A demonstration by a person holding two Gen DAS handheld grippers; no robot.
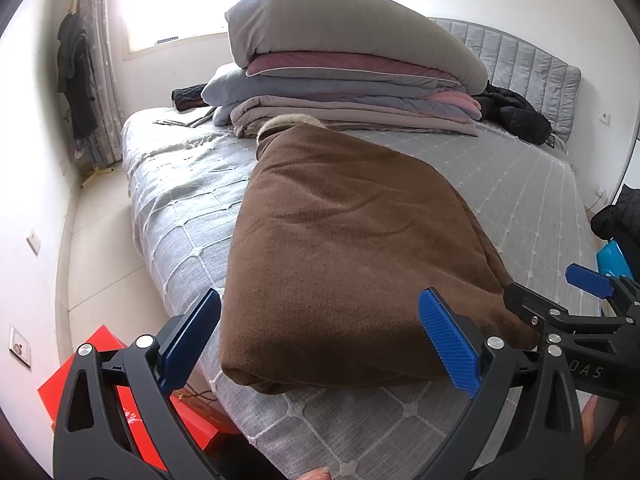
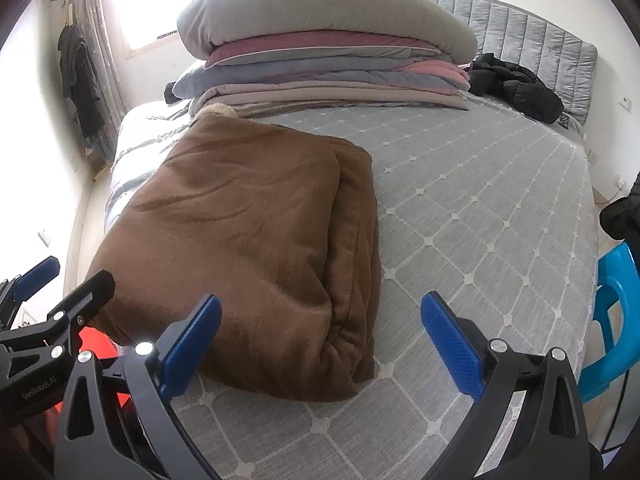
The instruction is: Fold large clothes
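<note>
A brown fleecy coat [image 1: 352, 240] lies folded into a thick rectangle on the grey quilted bed [image 1: 520, 200], with a pale fur collar [image 1: 292, 122] showing at its far end. My left gripper [image 1: 320, 320] hovers open over the coat's near edge, holding nothing. The right gripper [image 1: 556, 292] stands open by the coat's near right corner. In the right wrist view the coat [image 2: 248, 232] sits left of centre, its folded layers facing right. My right gripper [image 2: 322, 320] is open and empty above the near right corner. The left gripper [image 2: 68, 280] is open at the coat's left side.
A tall stack of folded duvets [image 1: 340, 72] fills the head of the bed, with a black puffer jacket [image 1: 516, 114] beside it. A red box [image 1: 100, 360] lies on the floor to the left. A blue chair [image 2: 612, 312] stands to the right.
</note>
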